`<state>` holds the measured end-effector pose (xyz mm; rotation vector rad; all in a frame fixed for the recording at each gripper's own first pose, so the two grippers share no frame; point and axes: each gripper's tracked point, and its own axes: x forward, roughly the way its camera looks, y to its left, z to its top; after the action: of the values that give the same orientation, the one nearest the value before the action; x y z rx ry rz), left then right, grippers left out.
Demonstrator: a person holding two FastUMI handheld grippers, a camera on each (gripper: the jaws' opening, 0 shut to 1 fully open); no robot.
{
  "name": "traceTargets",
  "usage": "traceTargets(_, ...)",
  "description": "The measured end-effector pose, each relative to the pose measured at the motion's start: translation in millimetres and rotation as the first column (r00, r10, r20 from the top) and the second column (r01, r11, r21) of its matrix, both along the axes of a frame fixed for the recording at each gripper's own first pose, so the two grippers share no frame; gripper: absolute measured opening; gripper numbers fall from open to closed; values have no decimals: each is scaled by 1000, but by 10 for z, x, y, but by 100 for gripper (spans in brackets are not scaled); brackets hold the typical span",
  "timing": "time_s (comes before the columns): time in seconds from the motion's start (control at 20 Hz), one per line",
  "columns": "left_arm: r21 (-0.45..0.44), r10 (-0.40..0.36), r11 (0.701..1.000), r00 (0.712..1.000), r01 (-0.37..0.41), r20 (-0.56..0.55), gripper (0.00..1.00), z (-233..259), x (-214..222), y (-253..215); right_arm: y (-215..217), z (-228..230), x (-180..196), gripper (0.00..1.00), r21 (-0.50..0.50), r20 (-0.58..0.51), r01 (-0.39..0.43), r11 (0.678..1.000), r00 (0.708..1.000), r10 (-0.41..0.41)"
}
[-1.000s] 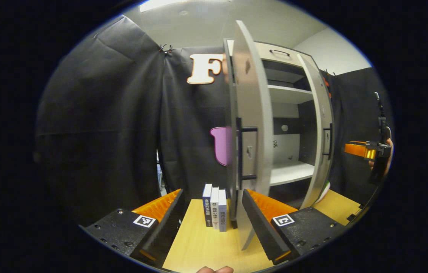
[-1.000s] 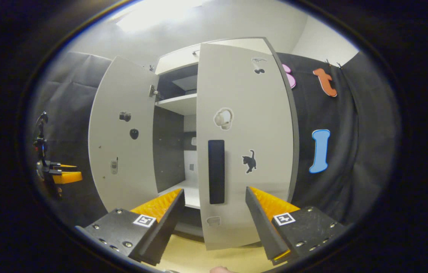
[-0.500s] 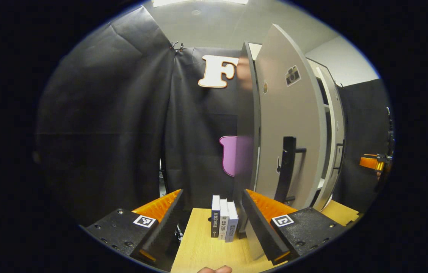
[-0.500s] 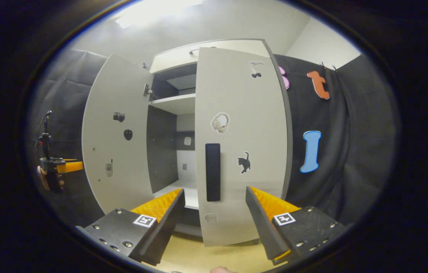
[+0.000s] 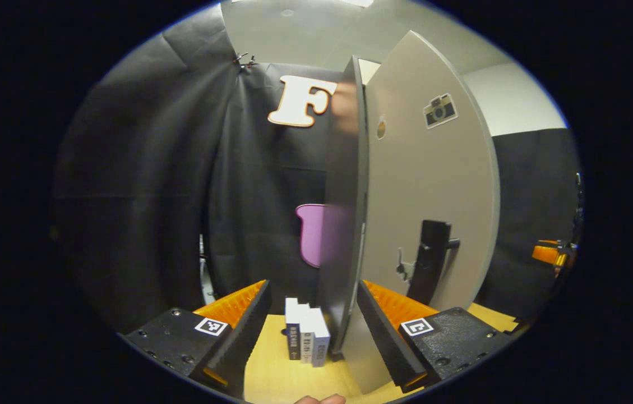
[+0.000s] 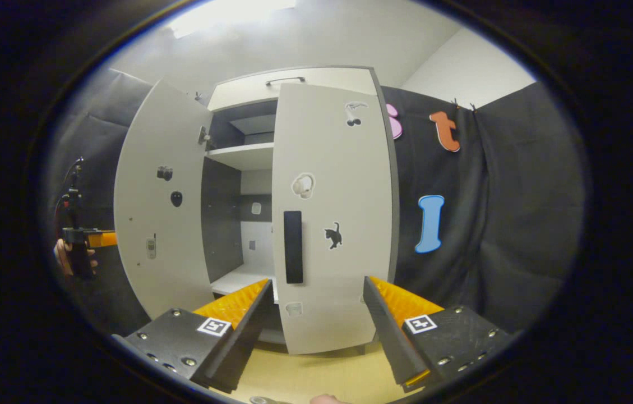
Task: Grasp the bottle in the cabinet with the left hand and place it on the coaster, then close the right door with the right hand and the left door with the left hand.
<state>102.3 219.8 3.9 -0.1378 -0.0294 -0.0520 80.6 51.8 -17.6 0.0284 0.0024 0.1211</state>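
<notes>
Here both grippers (left (image 5: 310, 331), right (image 6: 313, 328)) gape, seemingly beside left door (image 6: 159, 207)

Overhead ceiling light is flooding both views from the top, blowing out to white glare in the right gripper view. The black cloth booth wall (image 6: 507, 224) is staying dim and swallowing detail. Fisheye distortion is bowing the tall pale grey cabinet door (image 5: 428, 191), and its near edge is smearing into soft blur.
</notes>
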Motion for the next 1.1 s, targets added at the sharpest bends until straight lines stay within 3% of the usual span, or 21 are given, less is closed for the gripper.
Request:
traceTargets(0.05, -9, -32, 999, 999, 32, -6, 96, 7, 24, -125, -26, -9, -49, 97, 0, -2, 6, 1000, 1000, -6)
traceTargets(0.25, 39, 19, 999, 1000, -18, -5, 88, 69, 17, -100, -126, 11, -186, 97, 1, 6, 7, 1000, 1000, -7)
traceTargets(0.4, 22, 54, 998, 998, -54, -21, 92, 51, 12, -146, -180, 0, -188, 97, 2, -4, -4, 1000, 1000, 4)
traceTargets(0.5, -12, 53, 998, 998, -54, -45, 88, 23, 5, -226, -208, -29, -175, 97, -4, -16, -12, 1000, 1000, 12)
traceTargets(0.55, -22, 48, 999, 997, -49, -53, 94, 14, 12, -278, -230, -31, -183, 97, -13, -11, -18, 1000, 1000, 18)
traceTargets(0.7, -27, 48, 998, 997, -50, -58, 88, 35, 14, -403, -348, -39, -202, 96, -24, -3, -23, 999, 1000, 22)
traceTargets(0.75, -30, 54, 998, 997, -56, -57, 94, 43, 28, -440, -394, -49, -215, 96, -13, -5, -26, 1000, 1000, 26)
traceTargets(0.8, -30, 55, 998, 997, -57, -58, 93, 34, 33, -502, -436, -67, -242, 97, -1, -9, -30, 1000, 999, 30)
traceTargets(1.1, 49, 86, 995, 996, -85, -34, 94, 98, 98, -828, -905, -170, -352, 97, 9, -16, 4, 1000, 1000, -3)
